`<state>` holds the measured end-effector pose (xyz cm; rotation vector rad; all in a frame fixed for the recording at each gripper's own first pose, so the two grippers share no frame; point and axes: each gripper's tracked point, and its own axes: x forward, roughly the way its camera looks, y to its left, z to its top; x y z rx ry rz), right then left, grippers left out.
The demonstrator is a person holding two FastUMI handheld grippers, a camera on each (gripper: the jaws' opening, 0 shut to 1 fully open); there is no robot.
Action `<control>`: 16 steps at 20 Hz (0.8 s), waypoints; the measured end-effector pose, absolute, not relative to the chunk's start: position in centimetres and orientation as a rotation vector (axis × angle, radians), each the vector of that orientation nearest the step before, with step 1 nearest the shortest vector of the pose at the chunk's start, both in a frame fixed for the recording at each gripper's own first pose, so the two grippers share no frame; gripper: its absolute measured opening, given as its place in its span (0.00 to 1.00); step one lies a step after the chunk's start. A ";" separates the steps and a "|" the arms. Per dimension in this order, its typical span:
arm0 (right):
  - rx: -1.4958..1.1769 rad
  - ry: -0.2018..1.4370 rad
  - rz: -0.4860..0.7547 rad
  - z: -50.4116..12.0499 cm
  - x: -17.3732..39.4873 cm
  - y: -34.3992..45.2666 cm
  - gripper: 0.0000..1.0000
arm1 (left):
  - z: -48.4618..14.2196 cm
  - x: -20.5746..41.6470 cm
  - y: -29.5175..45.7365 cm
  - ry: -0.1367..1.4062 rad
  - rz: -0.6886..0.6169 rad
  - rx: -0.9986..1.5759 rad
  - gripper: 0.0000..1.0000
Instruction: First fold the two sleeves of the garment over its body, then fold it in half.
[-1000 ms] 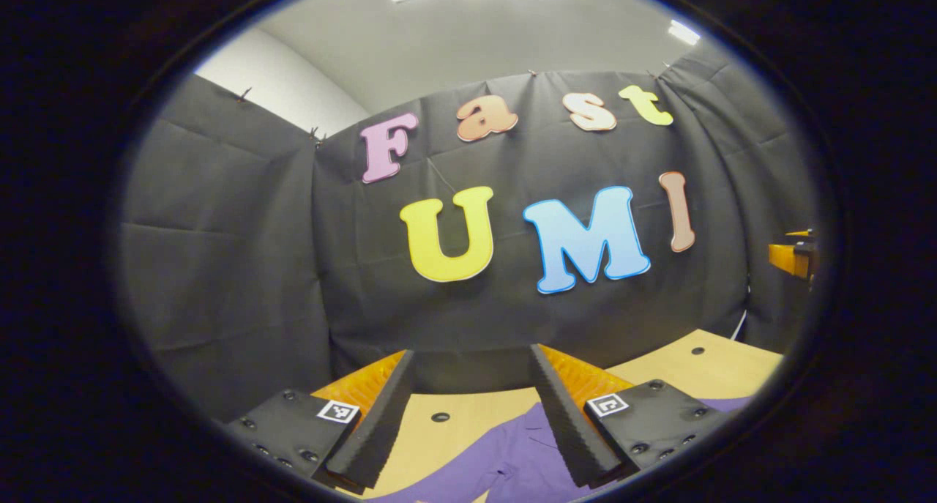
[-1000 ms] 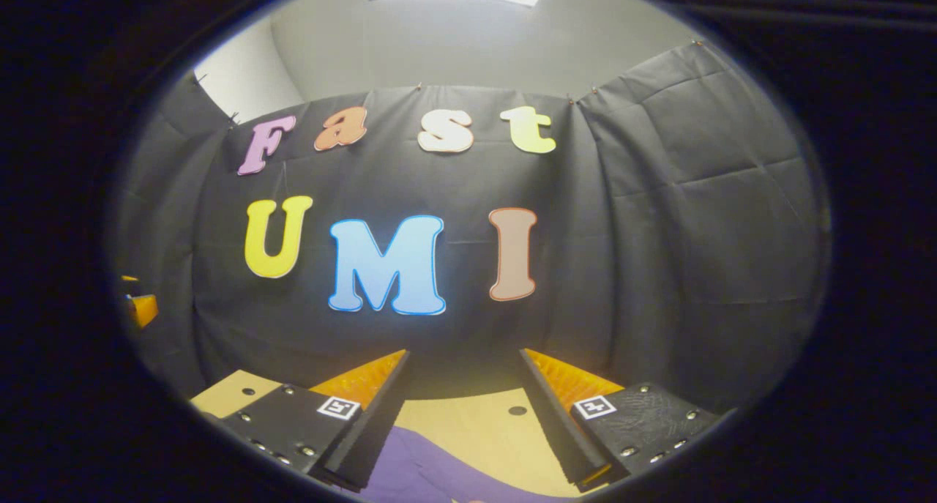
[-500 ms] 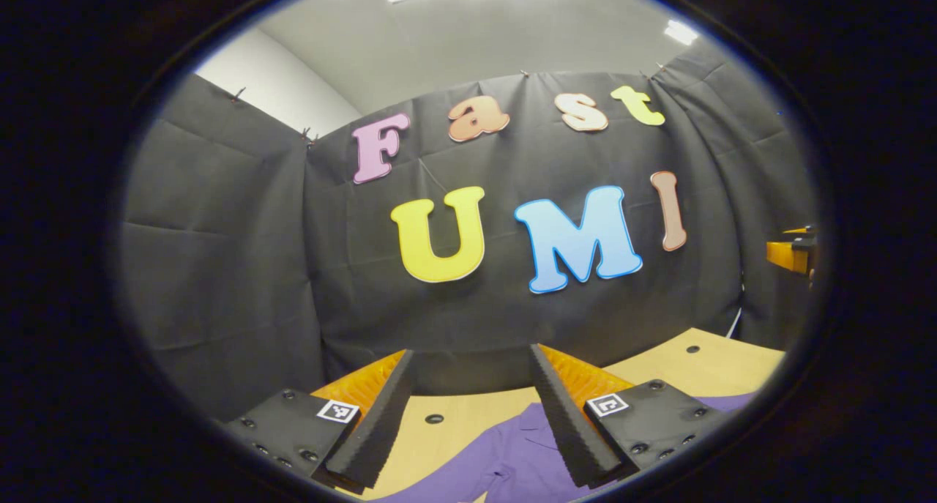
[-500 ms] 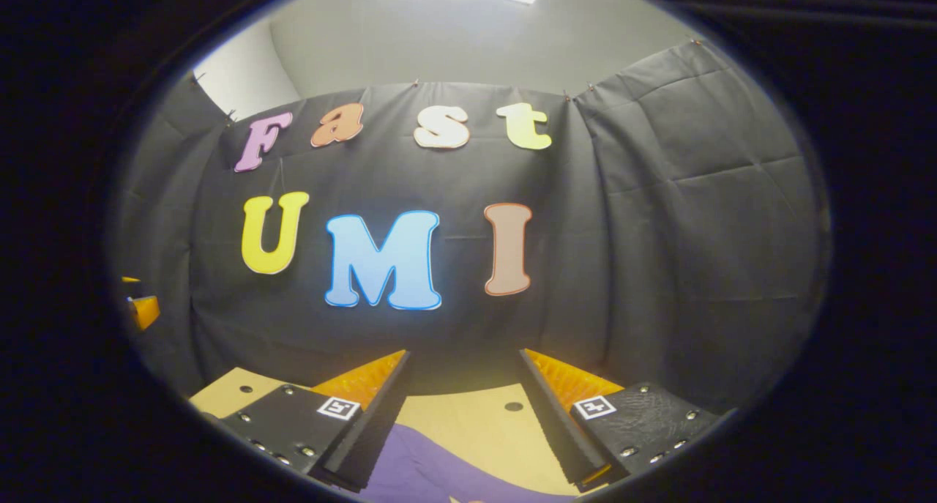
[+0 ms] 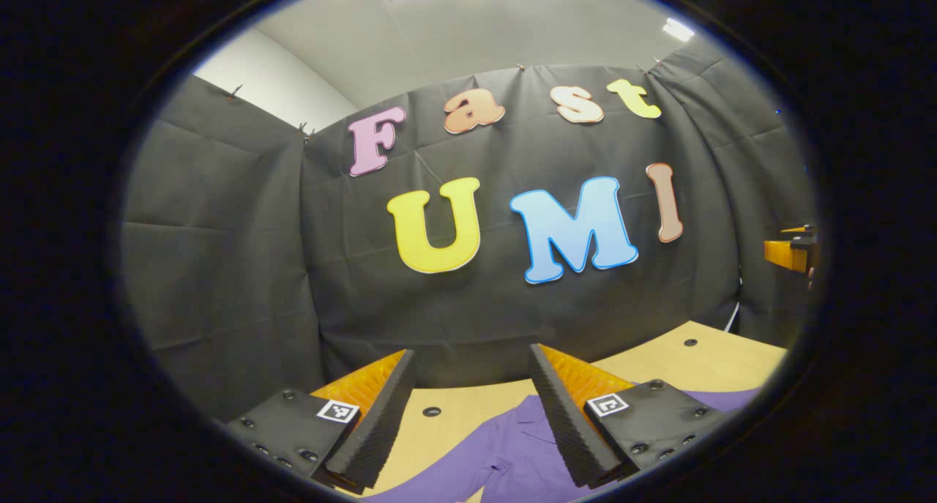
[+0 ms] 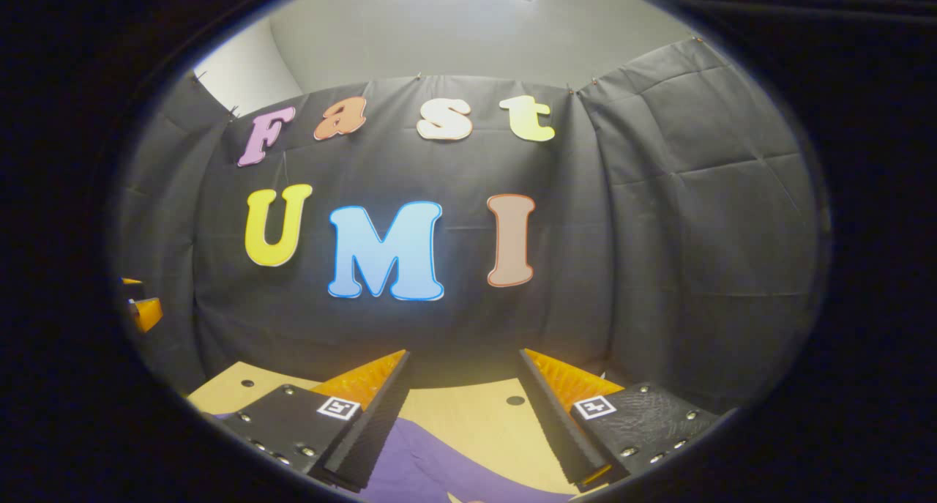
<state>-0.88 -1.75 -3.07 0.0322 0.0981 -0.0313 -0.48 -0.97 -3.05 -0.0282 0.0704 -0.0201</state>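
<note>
Garment is lying flat on the counter, below and ahead of both hand-held grippers; I'm holding left and right spread, gripping nothing, left looking nearer the collar.

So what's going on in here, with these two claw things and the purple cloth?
A person holds a two-finger gripper in each hand above a purple garment spread on a wooden table. The left gripper and the right gripper are both open, holding nothing, and point mostly at the booth wall. The garment lies below them, untouched, so no folding has started.
</note>
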 end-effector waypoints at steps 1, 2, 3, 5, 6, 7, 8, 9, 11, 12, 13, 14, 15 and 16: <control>0.031 0.113 -0.041 -3.6 -0.9 -2.3 0.90 | -3.3 -0.5 -1.2 0.076 -0.022 -0.031 1.00; 0.029 0.132 -0.057 -4.3 -0.9 -3.1 0.90 | -3.5 -0.5 -1.3 0.080 -0.028 -0.036 1.00; 0.026 0.157 -0.076 -5.2 -0.9 -4.1 0.90 | -3.6 -0.7 -1.5 0.083 -0.031 -0.040 1.00; 0.025 0.203 -0.119 -6.9 -1.2 -6.5 0.90 | -4.0 -0.7 -1.9 0.093 -0.037 -0.042 1.00; 0.017 0.228 -0.143 -8.0 -1.5 -7.7 0.90 | -4.2 -0.7 -2.1 0.097 -0.042 -0.040 1.00; 0.002 0.254 -0.168 -9.2 -1.9 -8.9 0.92 | -4.3 -0.7 -2.7 0.102 -0.047 -0.038 1.00; -0.011 0.279 -0.183 -10.4 -2.4 -9.8 0.90 | -4.6 -0.7 -3.0 0.108 -0.052 -0.038 1.00; -0.025 0.311 -0.196 -11.8 -3.1 -10.5 0.90 | -4.8 -0.7 -3.4 0.115 -0.059 -0.040 1.00; -0.032 0.388 -0.198 -15.4 -4.4 -11.0 0.91 | -5.3 -0.6 -4.0 0.128 -0.072 -0.044 1.00; -0.021 0.441 -0.193 -17.6 -5.2 -11.0 0.91 | -5.5 -0.5 -4.4 0.132 -0.078 -0.043 1.00; -0.004 0.493 -0.193 -19.8 -6.0 -10.9 0.91 | -5.7 -0.5 -4.8 0.135 -0.085 -0.041 0.97; 0.014 0.544 -0.193 -22.0 -6.8 -10.8 0.91 | -5.8 -0.5 -5.0 0.138 -0.091 -0.041 0.97; 0.034 0.588 -0.191 -24.0 -7.3 -10.4 0.91 | -6.0 -0.6 -5.3 0.143 -0.095 -0.042 1.00; 0.058 0.640 -0.193 -26.1 -8.0 -10.2 0.91 | -6.2 -0.6 -5.5 0.150 -0.099 -0.044 1.00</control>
